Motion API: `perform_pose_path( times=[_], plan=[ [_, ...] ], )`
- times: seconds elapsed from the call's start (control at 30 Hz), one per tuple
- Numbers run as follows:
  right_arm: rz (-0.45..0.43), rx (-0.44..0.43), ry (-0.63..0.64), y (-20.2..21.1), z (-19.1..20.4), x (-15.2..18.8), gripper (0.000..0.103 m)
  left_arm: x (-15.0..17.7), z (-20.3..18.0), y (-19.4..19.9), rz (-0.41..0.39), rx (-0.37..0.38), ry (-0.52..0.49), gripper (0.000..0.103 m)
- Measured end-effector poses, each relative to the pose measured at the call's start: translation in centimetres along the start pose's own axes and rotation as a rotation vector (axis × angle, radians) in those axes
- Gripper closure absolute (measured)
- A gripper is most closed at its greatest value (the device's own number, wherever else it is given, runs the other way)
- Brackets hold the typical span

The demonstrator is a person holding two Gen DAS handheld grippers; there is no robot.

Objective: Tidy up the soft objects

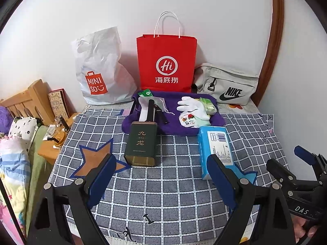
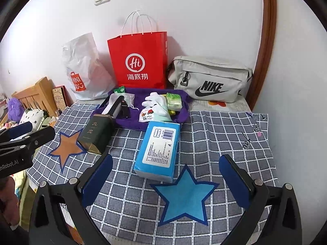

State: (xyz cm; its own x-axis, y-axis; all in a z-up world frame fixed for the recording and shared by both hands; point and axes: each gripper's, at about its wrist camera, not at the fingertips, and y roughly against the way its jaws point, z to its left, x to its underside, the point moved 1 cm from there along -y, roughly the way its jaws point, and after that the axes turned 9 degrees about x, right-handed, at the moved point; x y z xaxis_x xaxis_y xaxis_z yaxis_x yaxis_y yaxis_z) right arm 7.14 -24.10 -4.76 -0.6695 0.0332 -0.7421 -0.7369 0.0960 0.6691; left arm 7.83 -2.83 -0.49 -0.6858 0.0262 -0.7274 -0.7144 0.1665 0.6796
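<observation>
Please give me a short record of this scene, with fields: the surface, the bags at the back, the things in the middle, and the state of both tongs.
surface: checked cloth with an orange star and a blue star
back row: white Miniso bag, red paper bag, grey Nike bag
middle: purple cloth holding a white glove; green tin; blue tissue pack
left tongs: open, empty
right tongs: open, empty

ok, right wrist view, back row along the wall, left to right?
White Miniso bag → red paper bag → grey Nike bag. All three stand or lean against the wall, behind the purple cloth.
</observation>
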Motion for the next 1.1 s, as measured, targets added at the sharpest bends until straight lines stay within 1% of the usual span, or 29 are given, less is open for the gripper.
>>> perform_pose_path(
  times=[0.33,1.1],
  plan=[
    [-0.001,-0.005,-0.017,0.7,-0.4,0.3,0.001,0.2,-0.2,0.4,0.001,-0.005,-0.003,0.013],
    [-0.021,0.002,-0.007,1.8,0.0,0.1,0.001,0.2,0.0,0.8,0.003,-0.006,0.002,0.013]
  ],
)
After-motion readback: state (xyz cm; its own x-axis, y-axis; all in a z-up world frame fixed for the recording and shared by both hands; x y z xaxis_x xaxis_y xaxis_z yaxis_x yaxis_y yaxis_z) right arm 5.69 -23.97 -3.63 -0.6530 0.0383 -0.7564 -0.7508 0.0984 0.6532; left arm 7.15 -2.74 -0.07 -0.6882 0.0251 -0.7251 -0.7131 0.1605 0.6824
